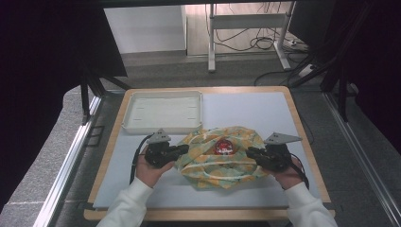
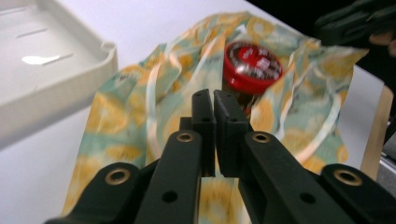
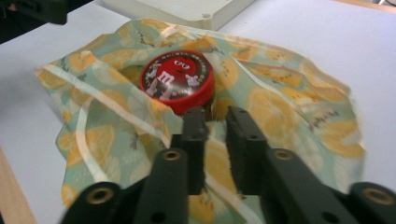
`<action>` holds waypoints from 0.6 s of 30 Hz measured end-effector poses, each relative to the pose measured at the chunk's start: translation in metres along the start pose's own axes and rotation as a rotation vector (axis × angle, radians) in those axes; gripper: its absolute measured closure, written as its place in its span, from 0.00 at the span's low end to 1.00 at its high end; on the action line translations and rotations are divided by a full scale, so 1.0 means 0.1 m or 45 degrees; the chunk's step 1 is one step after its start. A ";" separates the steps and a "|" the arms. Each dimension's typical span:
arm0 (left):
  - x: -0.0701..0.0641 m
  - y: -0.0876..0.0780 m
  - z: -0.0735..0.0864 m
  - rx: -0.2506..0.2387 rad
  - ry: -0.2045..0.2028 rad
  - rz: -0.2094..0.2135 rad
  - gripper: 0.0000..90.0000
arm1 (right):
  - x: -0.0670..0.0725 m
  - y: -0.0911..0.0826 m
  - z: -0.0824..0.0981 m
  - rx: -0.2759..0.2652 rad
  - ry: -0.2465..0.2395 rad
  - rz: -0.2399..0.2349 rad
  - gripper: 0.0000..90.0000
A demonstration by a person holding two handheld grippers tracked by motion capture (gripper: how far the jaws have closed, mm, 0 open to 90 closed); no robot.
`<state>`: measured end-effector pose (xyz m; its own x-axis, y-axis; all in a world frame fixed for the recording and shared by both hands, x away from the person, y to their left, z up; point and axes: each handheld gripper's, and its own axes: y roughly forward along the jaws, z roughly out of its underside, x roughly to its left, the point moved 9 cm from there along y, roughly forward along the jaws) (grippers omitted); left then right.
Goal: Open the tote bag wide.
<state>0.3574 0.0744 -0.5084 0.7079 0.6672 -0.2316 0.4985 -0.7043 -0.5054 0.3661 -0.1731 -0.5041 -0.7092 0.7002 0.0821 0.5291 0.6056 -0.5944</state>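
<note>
Pale tabletop [image 1: 246, 111] carries a white tray [image 1: 163, 111] at upper left of the high view and a lemon-print cloth [image 1: 208, 165] at centre, cradling a red-lidded tin [image 1: 223, 147]. Its edges are pinched by the left gripper [image 1: 182, 149] and right gripper [image 1: 250, 152].
</note>
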 end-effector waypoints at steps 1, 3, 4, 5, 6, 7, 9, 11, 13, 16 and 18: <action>-0.01 0.04 -0.04 0.004 0.007 0.004 0.99 | 0.00 0.02 -0.01 0.002 0.005 0.001 0.92; -0.02 0.13 -0.11 0.010 0.019 0.022 1.00 | 0.01 0.08 -0.04 -0.001 0.027 -0.003 0.96; -0.03 0.17 -0.11 0.015 0.020 0.032 1.00 | 0.02 0.12 -0.05 0.003 0.033 -0.002 0.98; -0.03 0.22 -0.12 0.027 0.026 0.038 1.00 | 0.03 0.14 -0.06 0.003 0.030 -0.003 0.98; -0.04 0.28 -0.11 0.043 0.037 0.045 1.00 | 0.04 0.17 -0.05 0.012 0.031 -0.005 0.98; -0.05 0.32 -0.10 0.055 0.042 0.051 1.00 | 0.06 0.19 -0.05 0.017 0.019 -0.010 0.98; -0.06 0.39 -0.08 0.077 0.049 0.059 1.00 | 0.08 0.20 -0.04 0.026 0.007 -0.016 0.98; -0.07 0.45 -0.06 0.092 0.045 0.068 1.00 | 0.08 0.21 -0.03 0.027 0.004 -0.018 0.99; -0.09 0.49 -0.05 0.109 0.047 0.083 1.00 | 0.08 0.21 -0.03 0.031 -0.005 -0.021 0.98; -0.12 0.57 -0.03 0.149 0.062 0.099 1.00 | 0.09 0.24 -0.01 0.043 -0.012 -0.015 0.98; -0.14 0.62 0.00 0.189 0.066 0.106 1.00 | 0.10 0.27 0.00 0.048 -0.021 -0.020 0.99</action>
<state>0.3789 0.0213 -0.5367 0.7702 0.5923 -0.2367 0.3607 -0.7105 -0.6043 0.3734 -0.1501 -0.5191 -0.7250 0.6842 0.0792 0.4998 0.6018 -0.6229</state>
